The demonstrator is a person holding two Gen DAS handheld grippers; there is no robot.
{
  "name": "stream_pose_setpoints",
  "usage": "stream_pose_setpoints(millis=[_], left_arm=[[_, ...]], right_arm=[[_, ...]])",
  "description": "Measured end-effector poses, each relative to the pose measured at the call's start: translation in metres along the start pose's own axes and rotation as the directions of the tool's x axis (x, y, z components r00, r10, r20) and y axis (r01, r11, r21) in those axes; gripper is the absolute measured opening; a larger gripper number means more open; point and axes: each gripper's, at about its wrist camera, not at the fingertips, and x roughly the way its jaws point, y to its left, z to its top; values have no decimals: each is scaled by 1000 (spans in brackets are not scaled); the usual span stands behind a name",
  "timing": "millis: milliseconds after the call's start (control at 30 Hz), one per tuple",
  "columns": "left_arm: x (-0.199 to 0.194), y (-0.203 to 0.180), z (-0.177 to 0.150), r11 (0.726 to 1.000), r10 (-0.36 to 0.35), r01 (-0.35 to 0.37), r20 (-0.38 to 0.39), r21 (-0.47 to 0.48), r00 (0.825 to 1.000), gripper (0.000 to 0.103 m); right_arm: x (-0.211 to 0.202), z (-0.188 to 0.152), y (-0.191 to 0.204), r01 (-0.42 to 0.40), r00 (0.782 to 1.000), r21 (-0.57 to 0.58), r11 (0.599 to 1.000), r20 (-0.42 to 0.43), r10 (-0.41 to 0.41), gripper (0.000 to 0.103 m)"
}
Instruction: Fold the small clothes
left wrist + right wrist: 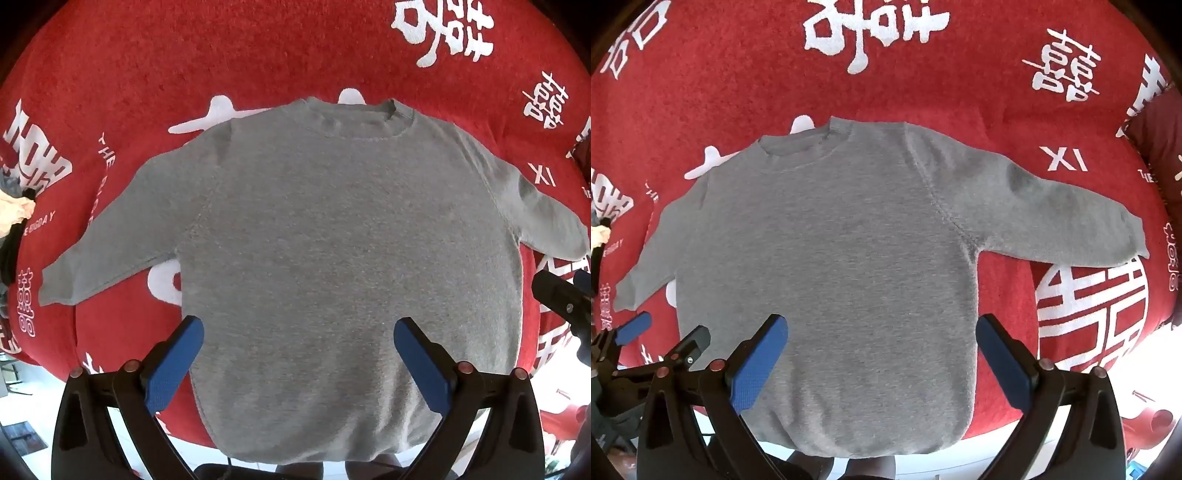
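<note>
Grey sweatshirt (332, 240) lies flat, sleeves spread, on the red cloth (147, 74). Left hand-held gripper (299, 341) and right hand-held gripper (881, 338) hover above its hem, both wide open, empty.

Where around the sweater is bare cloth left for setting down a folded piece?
Bare red cloth lies beyond the gray sweater's collar, and under its right sleeve. The left edge is crowded with a clothes pile.
</note>
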Motion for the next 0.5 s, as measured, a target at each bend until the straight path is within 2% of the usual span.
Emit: stream_pose_setpoints(millis=[500], left_arm=[[-1, 14, 1, 1000, 1, -1, 2, 6, 1000, 103]], right_arm=[[-6, -4, 5, 3, 1000, 1, 1000, 12, -3, 102]])
